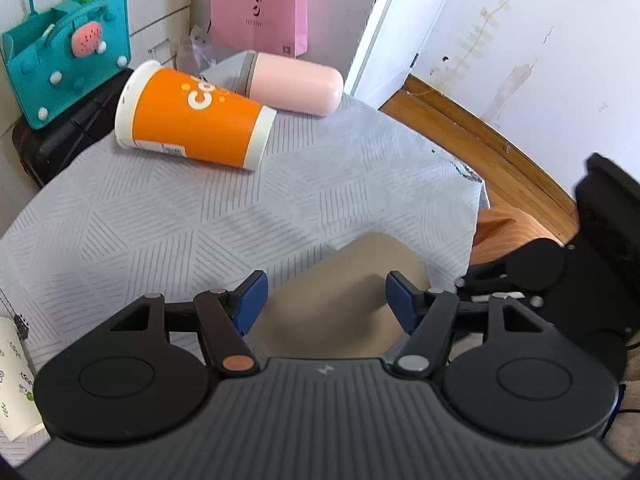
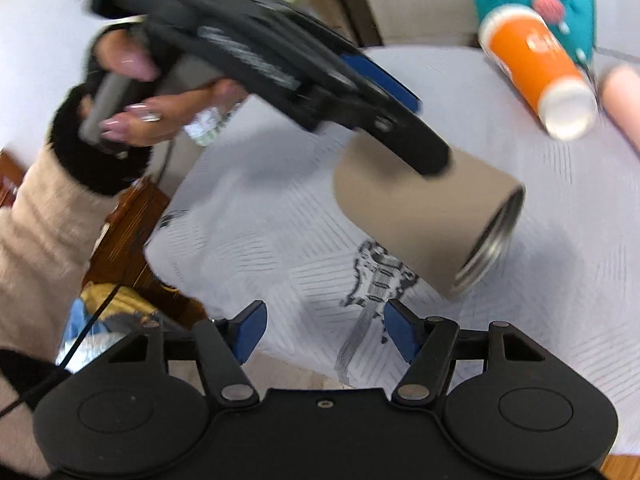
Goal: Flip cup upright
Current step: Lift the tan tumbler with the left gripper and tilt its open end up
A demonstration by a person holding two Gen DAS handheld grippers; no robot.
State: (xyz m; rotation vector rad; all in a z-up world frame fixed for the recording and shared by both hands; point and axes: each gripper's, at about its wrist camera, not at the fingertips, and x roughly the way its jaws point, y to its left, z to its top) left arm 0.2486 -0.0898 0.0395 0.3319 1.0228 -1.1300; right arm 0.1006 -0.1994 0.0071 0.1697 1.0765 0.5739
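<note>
A tan cup with a metal rim is held off the table, tilted, its mouth pointing down and to the right. My left gripper is shut on it; the cup fills the gap between the blue pads in the left wrist view. The left gripper also shows in the right wrist view, clamped on the cup's closed end. My right gripper is open and empty, low over the near table edge, below the cup.
An orange cup and a pink cylinder lie on their sides at the far end of the grey patterned tablecloth. A teal bag and a pink bag stand behind. A wooden floor is to the right.
</note>
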